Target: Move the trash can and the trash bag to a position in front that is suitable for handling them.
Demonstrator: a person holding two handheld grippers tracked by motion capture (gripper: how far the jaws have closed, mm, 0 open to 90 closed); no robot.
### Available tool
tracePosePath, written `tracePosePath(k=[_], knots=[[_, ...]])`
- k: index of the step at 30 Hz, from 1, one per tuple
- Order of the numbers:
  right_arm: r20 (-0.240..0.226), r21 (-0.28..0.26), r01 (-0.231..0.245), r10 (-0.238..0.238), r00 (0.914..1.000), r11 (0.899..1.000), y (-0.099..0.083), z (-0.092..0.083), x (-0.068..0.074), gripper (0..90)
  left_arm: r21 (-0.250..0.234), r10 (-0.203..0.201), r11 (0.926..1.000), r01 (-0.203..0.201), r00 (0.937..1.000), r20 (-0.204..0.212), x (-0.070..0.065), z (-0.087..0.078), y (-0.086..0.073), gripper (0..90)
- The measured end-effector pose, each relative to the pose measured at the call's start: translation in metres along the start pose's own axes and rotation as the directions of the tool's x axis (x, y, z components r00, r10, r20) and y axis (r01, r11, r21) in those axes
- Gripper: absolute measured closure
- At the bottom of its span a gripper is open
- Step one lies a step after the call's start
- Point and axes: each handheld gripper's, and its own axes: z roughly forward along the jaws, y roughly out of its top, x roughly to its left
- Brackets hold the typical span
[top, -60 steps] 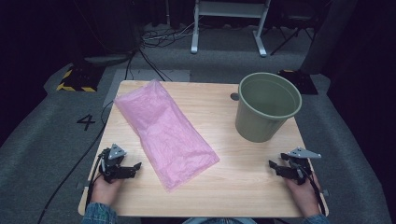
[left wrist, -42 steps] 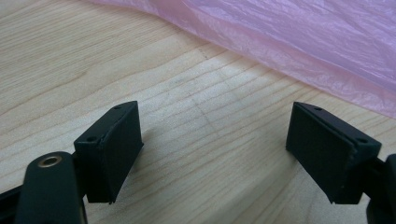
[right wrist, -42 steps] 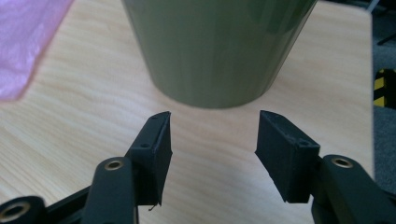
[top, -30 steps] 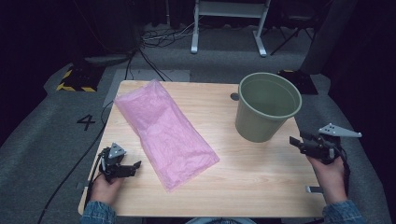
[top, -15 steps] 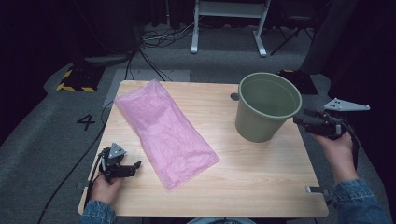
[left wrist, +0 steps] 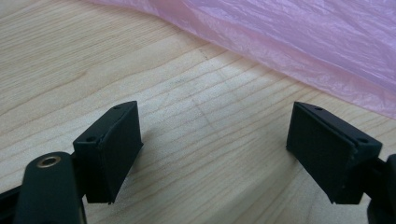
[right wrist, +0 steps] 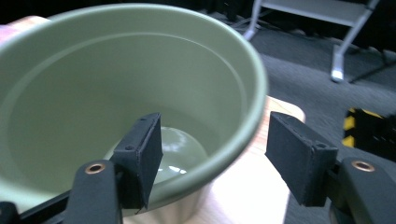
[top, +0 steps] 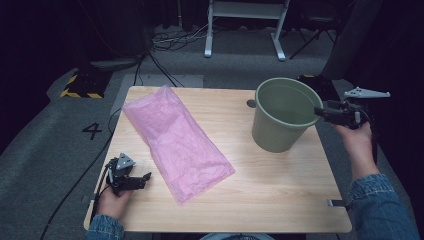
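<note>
While my right gripper (right wrist: 212, 158) has just been opening, its jaws straddle the near-right rim of the green bucket (top: 283, 114) without pressing it. My left gripper (left wrist: 219, 154) gapes wide and empty over the table (top: 280, 185), just left of the pink bag (top: 175, 140).

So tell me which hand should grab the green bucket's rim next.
Right. The right gripper is at the green bucket, its open jaws astride the rim, one inside and one outside, as the right gripper view shows. The left gripper sits open near the table's front corner, beside the pink bag.
</note>
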Motion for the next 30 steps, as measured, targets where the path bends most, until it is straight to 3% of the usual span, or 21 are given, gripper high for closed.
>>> tracePosePath(k=[3, 8, 11, 16, 30], knots=[[-0.004, 0.019, -0.034, 0.034, 0.9994, 0.999, -0.003, 0.010, -0.007, 32.5, 0.000, 0.000, 1.0000, 0.000, 1.0000, 0.000, 0.000, 0.000, 0.000, 17.8], [-0.057, -0.005, -0.036, 0.036, 0.9977, 0.999, -0.007, 0.017, -0.008, 34.7, 0.000, -0.001, 1.0000, 0.001, 1.0000, 0.000, 0.000, 0.000, 0.000, 17.8], [-0.040, -0.002, 0.005, -0.005, 0.9992, 1.000, -0.006, 0.021, -0.001, 31.4, -0.001, -0.001, 1.0000, 0.001, 1.0000, 0.000, 0.000, 0.000, 0.000, 17.8], [-0.084, 0.004, 0.019, -0.018, 0.9963, 1.000, -0.007, 0.019, 0.002, 34.0, 0.000, -0.001, 1.0000, 0.001, 1.0000, 0.000, 0.000, 0.000, 0.000, 17.8], [-0.192, 0.000, 0.116, -0.114, 0.9747, 0.993, -0.019, -0.005, 0.041, 33.0, -0.004, -0.001, 1.0000, 0.001, 1.0000, 0.001, -0.001, 0.000, 0.000, 17.8]])
